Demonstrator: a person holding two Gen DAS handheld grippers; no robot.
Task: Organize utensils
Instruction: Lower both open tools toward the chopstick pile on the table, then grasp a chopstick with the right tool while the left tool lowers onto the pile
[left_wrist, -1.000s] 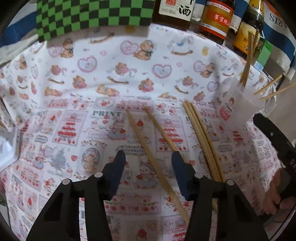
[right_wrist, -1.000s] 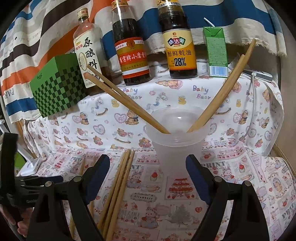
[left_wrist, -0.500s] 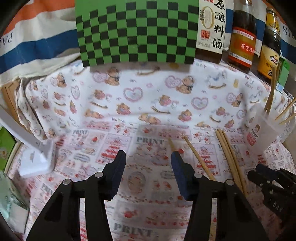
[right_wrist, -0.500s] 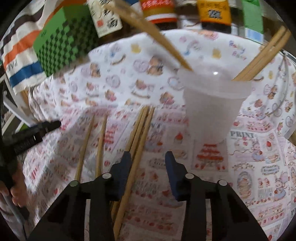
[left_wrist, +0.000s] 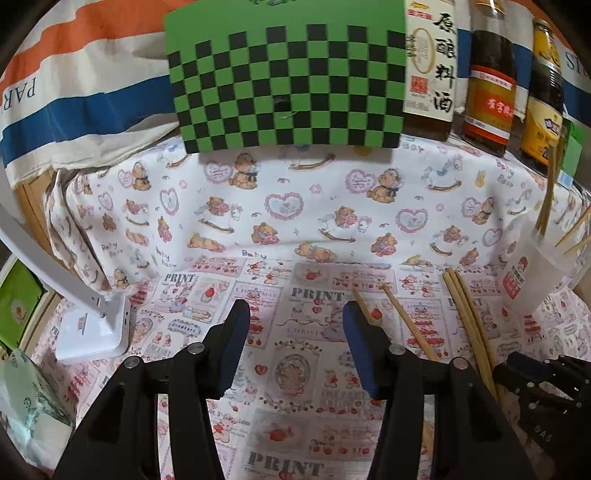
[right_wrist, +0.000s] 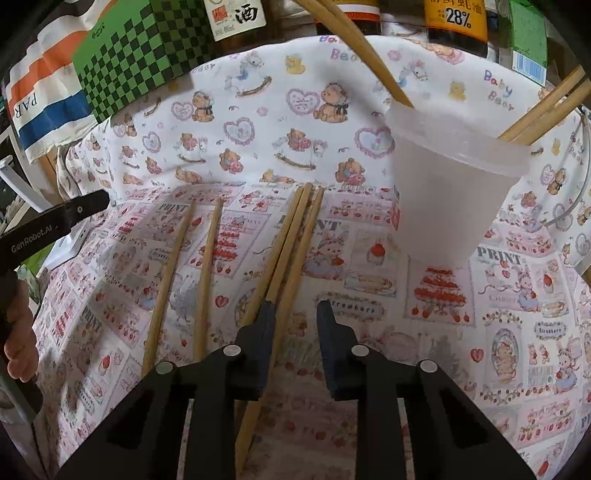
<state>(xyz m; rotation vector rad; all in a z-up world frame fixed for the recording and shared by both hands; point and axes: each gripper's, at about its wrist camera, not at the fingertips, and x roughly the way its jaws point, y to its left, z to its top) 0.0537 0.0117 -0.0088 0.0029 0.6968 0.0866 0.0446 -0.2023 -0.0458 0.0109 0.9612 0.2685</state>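
- Right wrist view: the right gripper (right_wrist: 293, 314) has just been closing, its jaws now narrow over a bundle of three chopsticks (right_wrist: 295, 236) lying on the printed tablecloth (right_wrist: 517, 295); the rightmost stick runs into the gap, the left finger overlaps the others, and a gap still shows beside the right pad, so no firm pinch is evident.
- Just left of the bundle lie two more loose chopsticks (right_wrist: 184, 266), side by side but apart.
- Beyond and to the right stands a translucent plastic cup (right_wrist: 450, 199) already holding several chopsticks (right_wrist: 539, 110) that lean out over its rim.
- Left wrist view: the left gripper (left_wrist: 295, 332) hangs half spread over bare cloth with nothing between its jaws, the loose pair just to its right.
- Progress, as judged: some sticks are in the cup; five remain on the cloth, the bundle apparently next.
- Behind: a green checkered box (left_wrist: 288, 81) and sauce bottles (left_wrist: 491, 92).
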